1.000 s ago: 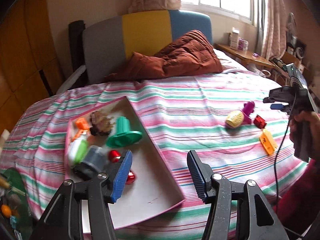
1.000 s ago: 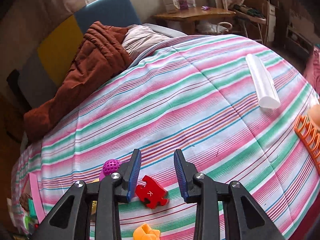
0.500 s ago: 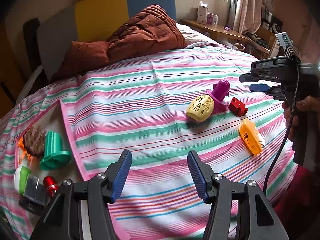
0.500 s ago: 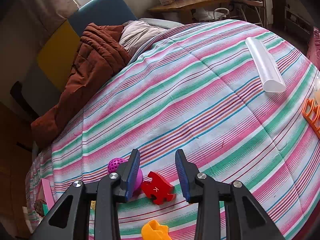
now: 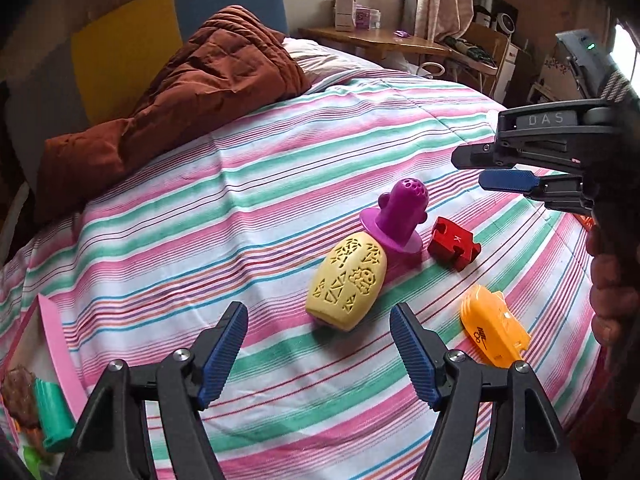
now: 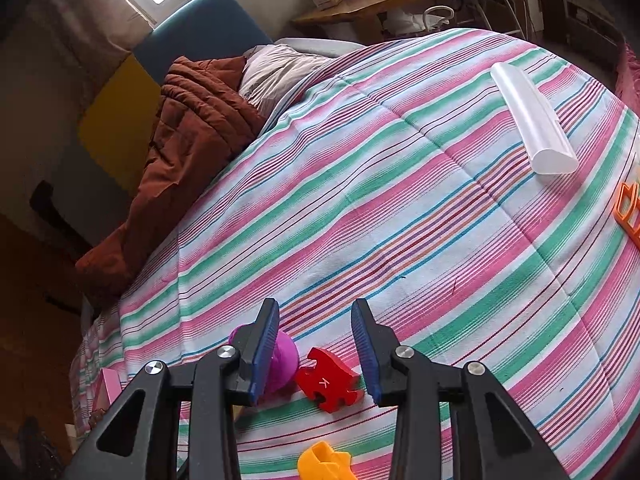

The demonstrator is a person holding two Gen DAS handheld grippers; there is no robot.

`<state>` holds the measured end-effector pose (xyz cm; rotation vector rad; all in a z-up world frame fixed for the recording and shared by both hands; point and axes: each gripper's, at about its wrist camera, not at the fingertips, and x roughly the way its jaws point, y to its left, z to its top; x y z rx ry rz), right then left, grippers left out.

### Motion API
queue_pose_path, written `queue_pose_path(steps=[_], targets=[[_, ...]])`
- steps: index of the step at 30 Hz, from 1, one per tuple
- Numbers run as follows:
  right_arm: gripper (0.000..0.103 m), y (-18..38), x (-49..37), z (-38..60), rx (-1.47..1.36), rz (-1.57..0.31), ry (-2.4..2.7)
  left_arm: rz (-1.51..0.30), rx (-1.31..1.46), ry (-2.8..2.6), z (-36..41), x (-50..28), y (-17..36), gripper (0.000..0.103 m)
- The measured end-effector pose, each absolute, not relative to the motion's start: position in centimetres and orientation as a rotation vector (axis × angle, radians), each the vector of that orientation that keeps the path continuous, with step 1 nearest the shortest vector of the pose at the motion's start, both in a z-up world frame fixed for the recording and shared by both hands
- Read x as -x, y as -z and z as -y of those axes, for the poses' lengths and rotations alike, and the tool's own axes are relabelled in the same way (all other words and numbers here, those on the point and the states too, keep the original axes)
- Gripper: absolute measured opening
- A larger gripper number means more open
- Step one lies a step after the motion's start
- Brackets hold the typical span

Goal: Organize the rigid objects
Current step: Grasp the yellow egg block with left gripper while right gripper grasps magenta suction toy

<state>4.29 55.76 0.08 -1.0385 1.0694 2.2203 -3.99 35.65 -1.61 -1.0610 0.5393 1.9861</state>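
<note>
Looking along your left hand-held gripper point(image 5: 318, 350), you have its blue ribbed pads standing wide apart over the striped bedspread point(image 5: 280, 184), the jaws having just been opening, with nothing between them; the yellow embossed piece point(image 5: 347, 282) lies just beyond the gap, untouched. Just right of your right-hand pad sits the orange toy point(image 5: 494, 330), which carries a small dark logo you cannot make out. Past the yellow piece, touching its far end, stands the purple perforated toy point(image 5: 400, 216) on its flared base, and just beside that lies the red puzzle piece point(image 5: 454, 242) stamped with a white letter "K". At the lower left edge you can see the pink tray point(image 5: 56, 344) with a green toy point(image 5: 52, 416) inside. Your right hand-held gripper point(image 6: 316, 352) hovers above the red piece with its pads set narrowly apart, gripping nothing; its jaws have just been opening a little, and its top plate reads "DAS" in the left wrist view. Farther across the bed lies a white tube point(image 6: 532, 120), well apart from the toys, with an orange rack point(image 6: 628, 216) at the right edge. Beyond, a brown quilt point(image 5: 180, 92) is heaped at the headboard, and a wooden desk point(image 6: 372, 0) holds boxes whose print is too small to read.
</note>
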Motion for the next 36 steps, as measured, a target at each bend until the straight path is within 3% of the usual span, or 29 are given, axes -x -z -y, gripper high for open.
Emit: queue_pose_path(steps=[10,14,29,36], targets=[[0.037,-0.1,-4.1,-55.8,1.042,-1.091,-2.22,-0.629,1.098,-1.925,-40.3,5.8,4.5,0.07],[0.037,-0.1,-4.0,-55.8,1.044,-1.094,-2.217,-0.597,1.09,-1.936,-40.7,5.8,4.8,0.044],[0.037,-0.2,-3.0,-54.2,1.097,-0.983,-2.279,-0.418,1.069,-2.15,-28.5,-0.9,4.7,0.044],[0.037,-0.9,-1.7,-51.9,1.136,-0.842,-2.391,-0.411,1.008,-2.184,-26.9,-2.1,5.2,0.044]])
